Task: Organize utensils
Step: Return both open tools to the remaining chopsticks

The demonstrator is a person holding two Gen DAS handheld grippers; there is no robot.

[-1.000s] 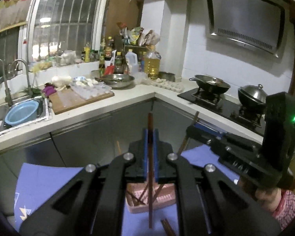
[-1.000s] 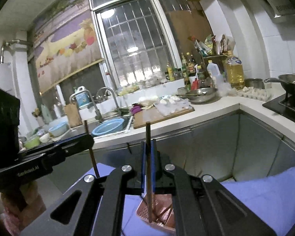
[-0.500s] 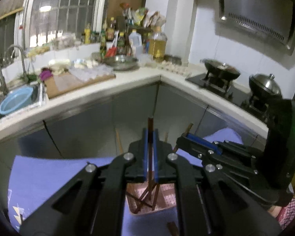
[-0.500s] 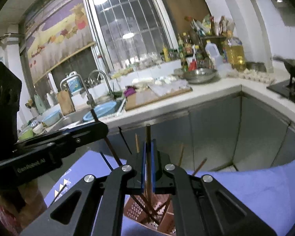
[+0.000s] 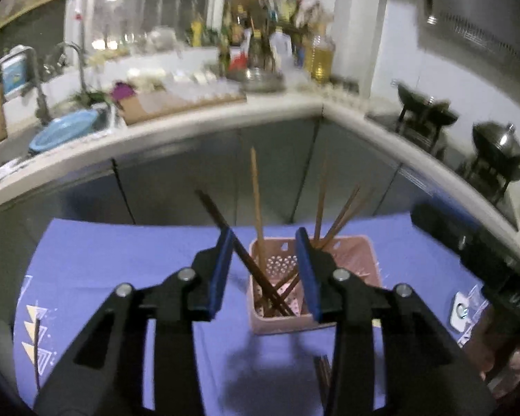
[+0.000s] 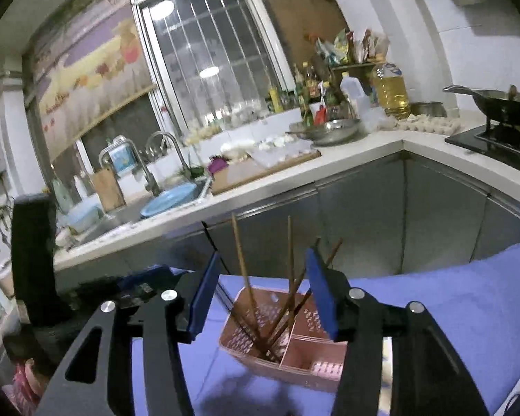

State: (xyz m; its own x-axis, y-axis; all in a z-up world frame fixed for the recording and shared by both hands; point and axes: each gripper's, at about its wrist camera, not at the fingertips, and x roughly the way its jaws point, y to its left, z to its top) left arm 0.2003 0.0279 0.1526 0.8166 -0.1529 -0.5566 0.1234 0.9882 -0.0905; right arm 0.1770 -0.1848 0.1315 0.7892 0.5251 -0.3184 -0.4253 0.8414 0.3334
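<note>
Now: both chopsticks let go over the holder

Likely trouble first: the pink holder (image 6: pixel 296 346), at lower centre on the purple cloth (image 5: pixel 128 260), could tip if either gripper snags the leaning chopsticks (image 5: pixel 256 208). Left gripper (image 5: pixel 264 270) and right gripper (image 6: pixel 263 294) angle downward above it, jaws just opened, gripping nothing.

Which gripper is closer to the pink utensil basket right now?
Too close to call. The left gripper and the right gripper both hang open just above the pink basket, which holds the chopsticks.
</note>
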